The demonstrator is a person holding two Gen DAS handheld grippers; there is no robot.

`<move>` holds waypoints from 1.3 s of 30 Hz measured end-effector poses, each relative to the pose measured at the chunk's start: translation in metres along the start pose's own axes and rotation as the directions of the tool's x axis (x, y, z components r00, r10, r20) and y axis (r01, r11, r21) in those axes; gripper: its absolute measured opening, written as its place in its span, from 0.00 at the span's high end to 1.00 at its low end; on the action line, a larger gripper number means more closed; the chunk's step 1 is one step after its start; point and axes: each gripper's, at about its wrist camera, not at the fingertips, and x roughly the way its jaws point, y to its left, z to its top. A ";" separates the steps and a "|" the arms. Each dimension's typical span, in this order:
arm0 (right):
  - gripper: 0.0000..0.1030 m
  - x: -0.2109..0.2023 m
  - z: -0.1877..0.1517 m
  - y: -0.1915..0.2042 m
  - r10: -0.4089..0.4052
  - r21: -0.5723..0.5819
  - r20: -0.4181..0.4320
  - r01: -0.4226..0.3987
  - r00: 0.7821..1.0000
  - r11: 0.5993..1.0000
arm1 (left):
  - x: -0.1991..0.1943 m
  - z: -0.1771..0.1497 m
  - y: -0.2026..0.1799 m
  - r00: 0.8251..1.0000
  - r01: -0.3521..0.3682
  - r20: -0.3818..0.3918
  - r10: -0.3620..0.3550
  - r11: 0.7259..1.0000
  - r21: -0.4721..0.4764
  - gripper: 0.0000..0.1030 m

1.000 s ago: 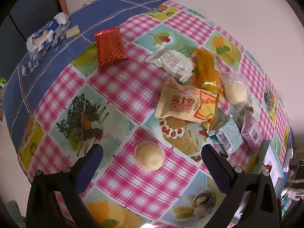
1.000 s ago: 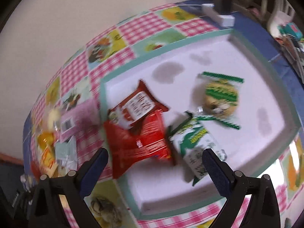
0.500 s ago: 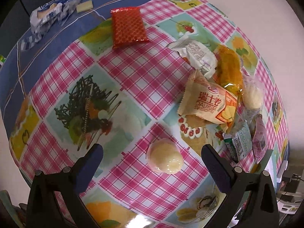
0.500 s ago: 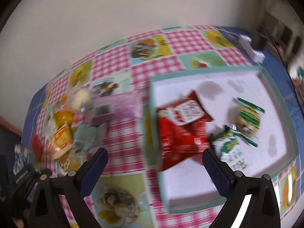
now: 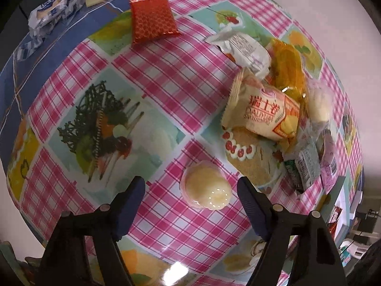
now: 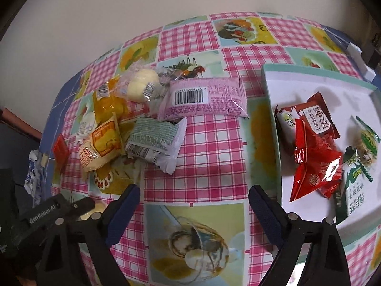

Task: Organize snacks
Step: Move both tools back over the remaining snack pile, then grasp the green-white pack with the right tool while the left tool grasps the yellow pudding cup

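My left gripper (image 5: 191, 199) is open, its fingers on either side of a round cream-coloured wrapped bun (image 5: 206, 187) lying on the checked tablecloth, not touching it. Beyond it lies a pile of snacks: a cream and orange packet (image 5: 262, 109), a white packet (image 5: 243, 50), a yellow bag (image 5: 288, 69), and a red packet (image 5: 153, 17) apart at the far left. My right gripper (image 6: 194, 205) is open and empty above the cloth. Ahead of it lie a pale green packet (image 6: 154, 140) and a pink packet (image 6: 204, 100). A white tray (image 6: 273, 124) at the right holds red packets (image 6: 314, 166) and green ones (image 6: 357, 186).
A crumpled blue and white wrapper (image 5: 57, 2) lies at the table's far left corner on the blue cloth. A white power strip (image 6: 359, 59) sits behind the tray. The left gripper's body shows at the lower left of the right wrist view (image 6: 47, 214). A pale wall runs behind the table.
My left gripper has moved down and forward until its fingers flank the round bun. My right gripper has swung left from over the tray toward the snack pile.
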 end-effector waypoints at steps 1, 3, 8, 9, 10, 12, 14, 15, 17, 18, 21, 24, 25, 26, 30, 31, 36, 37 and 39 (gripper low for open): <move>0.12 0.002 -0.001 0.000 0.000 0.000 -0.003 0.000 1.000 1.000 | 0.002 -0.001 -0.002 1.000 -0.005 -0.004 0.005 1.000 0.008 0.26; 0.13 0.002 0.000 0.000 0.000 0.003 -0.009 0.000 1.000 1.000 | 0.006 -0.003 -0.005 1.000 -0.014 -0.014 0.014 1.000 0.017 0.35; 0.13 0.002 0.000 0.001 -0.003 -0.001 -0.004 0.003 1.000 1.000 | 0.013 -0.011 -0.018 0.998 -0.059 -0.003 0.059 0.996 0.061 0.36; 0.13 0.003 0.000 0.001 -0.003 -0.003 -0.003 0.003 1.000 1.000 | 0.014 -0.012 -0.024 0.997 -0.079 0.003 0.079 0.994 0.079 0.36; 0.13 0.002 0.000 0.001 -0.004 -0.004 -0.003 0.004 1.000 1.000 | 0.017 -0.014 -0.031 0.995 -0.103 0.011 0.102 0.990 0.102 0.36; 0.13 0.003 0.000 0.002 -0.007 -0.004 -0.005 0.007 1.000 1.000 | 0.021 -0.020 -0.043 0.988 -0.155 0.036 0.151 0.977 0.146 0.36; 0.13 0.005 0.001 0.002 -0.009 -0.007 -0.009 0.009 1.000 1.000 | 0.023 -0.024 -0.053 0.982 -0.187 0.066 0.178 0.966 0.180 0.37; 0.13 0.006 0.001 0.002 -0.011 -0.008 -0.012 0.011 1.000 1.000 | 0.023 -0.025 -0.055 0.982 -0.188 0.072 0.177 0.965 0.185 0.38; 0.13 0.009 0.001 0.002 -0.012 -0.007 -0.018 0.012 1.000 1.000 | 0.024 -0.028 -0.059 0.981 -0.190 0.080 0.177 0.962 0.195 0.39; 0.13 0.010 0.001 0.002 -0.013 -0.006 -0.021 0.013 1.000 1.000 | 0.025 -0.027 -0.062 0.981 -0.190 0.081 0.178 0.962 0.196 0.40; 0.13 0.012 0.002 0.002 -0.012 -0.005 -0.023 0.012 1.000 1.000 | 0.024 -0.028 -0.067 0.981 -0.186 0.088 0.171 0.959 0.213 0.48; 0.13 0.014 0.003 0.003 -0.007 -0.008 -0.021 0.006 1.000 1.000 | 0.023 -0.030 -0.078 0.981 -0.184 0.095 0.166 0.955 0.231 0.54; 0.13 0.014 0.003 0.004 -0.005 -0.011 -0.019 0.005 1.000 1.000 | 0.022 -0.029 -0.080 0.982 -0.181 0.099 0.162 0.956 0.229 0.55; 0.13 0.015 0.004 0.005 -0.004 -0.013 -0.020 0.004 1.000 1.000 | 0.020 -0.027 -0.080 0.983 -0.173 0.101 0.153 0.959 0.225 0.55; 0.13 0.019 0.006 0.008 0.007 -0.017 -0.020 -0.007 1.000 1.000 | 0.016 -0.016 -0.082 0.983 -0.169 0.116 0.146 0.960 0.223 0.55; 0.13 0.019 0.006 0.009 0.008 -0.018 -0.019 -0.009 1.000 1.000 | 0.016 -0.014 -0.084 0.983 -0.168 0.117 0.144 0.960 0.222 0.55; 0.13 0.026 0.013 0.014 0.016 -0.027 -0.010 -0.016 1.000 1.000 | 0.017 0.003 -0.090 0.985 -0.154 0.114 0.133 0.966 0.208 0.55; 0.13 0.027 0.014 0.015 0.017 -0.028 -0.010 -0.017 1.000 0.999 | 0.018 0.006 -0.091 0.985 -0.152 0.114 0.130 0.967 0.204 0.55; 0.13 0.029 0.018 0.019 0.021 -0.031 -0.005 -0.021 1.000 0.999 | 0.018 0.013 -0.091 0.986 -0.145 0.115 0.124 0.970 0.193 0.55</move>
